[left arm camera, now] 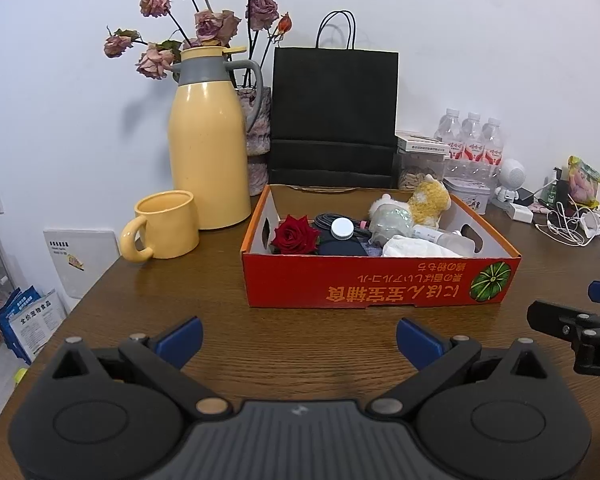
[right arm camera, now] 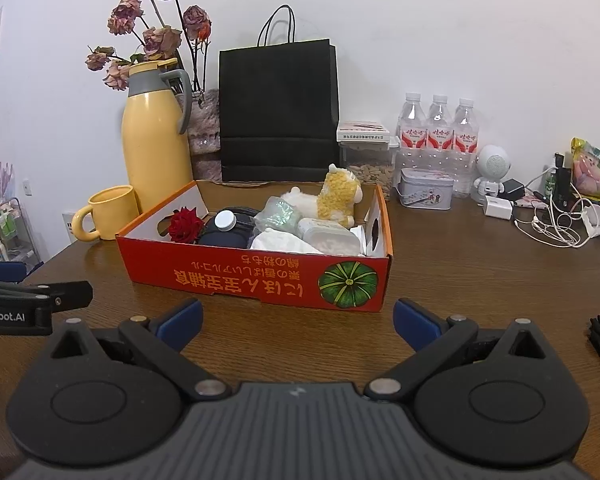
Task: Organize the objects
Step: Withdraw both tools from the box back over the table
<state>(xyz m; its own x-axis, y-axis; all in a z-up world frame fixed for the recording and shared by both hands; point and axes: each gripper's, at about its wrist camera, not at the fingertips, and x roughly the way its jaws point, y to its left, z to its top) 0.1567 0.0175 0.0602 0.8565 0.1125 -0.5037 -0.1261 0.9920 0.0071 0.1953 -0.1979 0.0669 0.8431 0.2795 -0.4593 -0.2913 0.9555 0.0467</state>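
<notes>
my left gripper (left arm camera: pixel 298 338) and right gripper (right arm camera: pixel 298 320) hang spread wide and empty over the table (left arm camera: pixel 220 320). the red box (left arm camera: pixel 380 280) sits at twelve o'clock. its plush toy (right arm camera: pixel 336 196) looks soft and light; i'd pinch its body.

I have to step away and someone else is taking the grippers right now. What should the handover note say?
Left gripper: open, empty, over the table before the red box.
Right gripper: open, empty, also short of the box.
In the box: red rose, yellow plush toy, white tissue, other small items.
Done: cannot tell; nothing is held.
Left: sorting; the target arrangement isn't shown.
</notes>
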